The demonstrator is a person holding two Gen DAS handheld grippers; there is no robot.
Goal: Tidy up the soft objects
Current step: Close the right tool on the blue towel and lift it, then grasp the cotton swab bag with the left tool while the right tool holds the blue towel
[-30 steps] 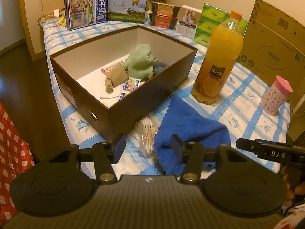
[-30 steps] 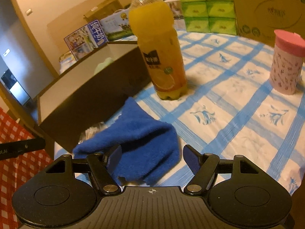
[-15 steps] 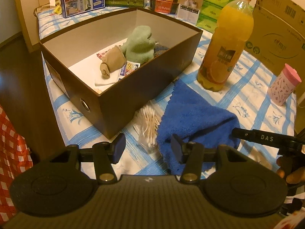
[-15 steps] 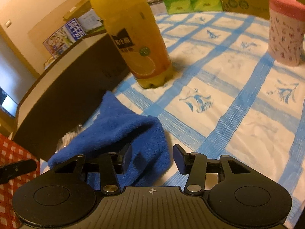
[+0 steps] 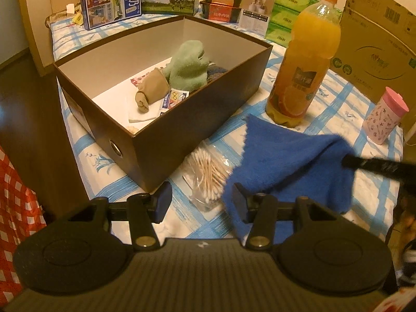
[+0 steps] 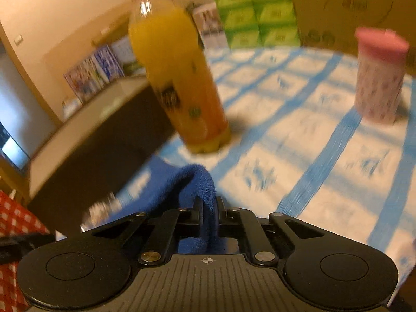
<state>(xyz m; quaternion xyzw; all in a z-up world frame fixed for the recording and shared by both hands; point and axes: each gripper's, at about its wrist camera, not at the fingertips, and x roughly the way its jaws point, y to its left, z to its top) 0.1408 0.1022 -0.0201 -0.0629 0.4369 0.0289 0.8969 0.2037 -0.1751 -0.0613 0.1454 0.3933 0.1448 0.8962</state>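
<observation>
Blue fluffy terry cloth (image 5: pixel 291 161) lies crumpled on the blue-checked tablecloth (image 6: pixel 325 140), just beside the brown open cardboard box (image 5: pixel 197 119), likely its destination since 2 soft items sit inside. The right gripper (image 6: pixel 207 208) is closing, a fold of cloth pinched between its jaws. The left gripper (image 5: pixel 201 200) hovers half-open and empty above a bag of cotton swabs (image 5: pixel 208 174).

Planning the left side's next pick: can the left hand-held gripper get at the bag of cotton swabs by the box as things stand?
Probably yes. The left hand-held gripper is open and empty, and the cotton swabs lie just ahead with nothing on top; the blue towel only borders them.
</observation>
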